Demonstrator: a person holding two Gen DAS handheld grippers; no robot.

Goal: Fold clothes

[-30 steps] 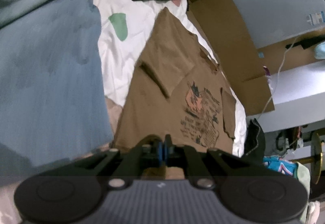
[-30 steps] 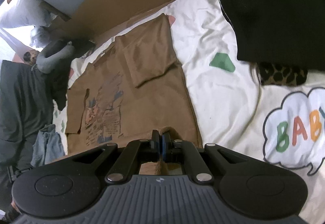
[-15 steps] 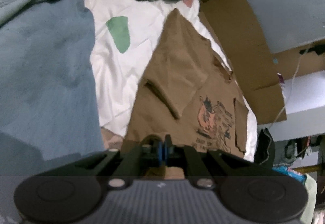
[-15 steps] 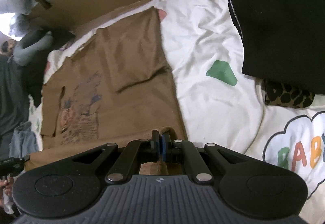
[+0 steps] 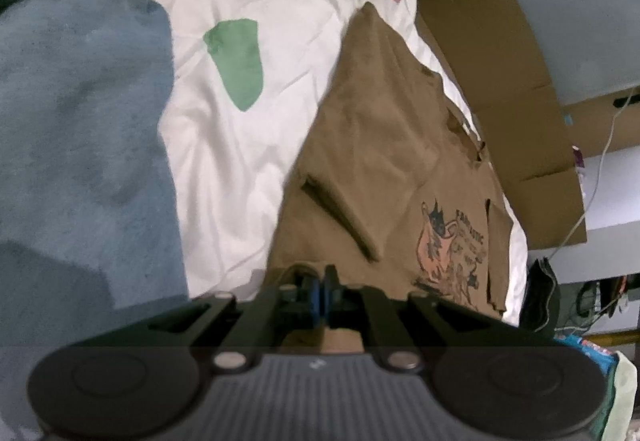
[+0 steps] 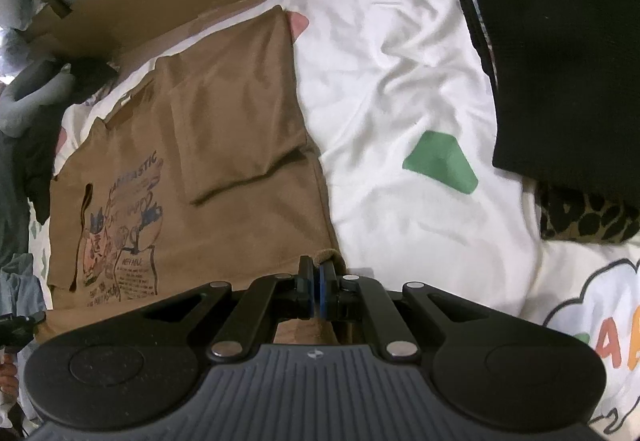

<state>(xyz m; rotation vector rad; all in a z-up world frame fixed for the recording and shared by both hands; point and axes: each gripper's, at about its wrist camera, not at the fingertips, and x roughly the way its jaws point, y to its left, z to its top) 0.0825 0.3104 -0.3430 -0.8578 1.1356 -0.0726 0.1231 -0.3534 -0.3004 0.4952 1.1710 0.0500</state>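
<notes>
Here, brown T-shirt [image 5: 384,145] lengthwise — collar far, hem near, both grippers clamped.

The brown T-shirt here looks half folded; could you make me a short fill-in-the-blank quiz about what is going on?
1. Both grippers, left and right, are shut on the hem of the ____ T-shirt.
2. The T-shirt lies on a ____ sheet.
3. The sleeve nearest the sheet's green patch is folded ____ the shirt's front.
4. The pile beyond that patch is ____.

Missing words: brown; white; over; black
</notes>
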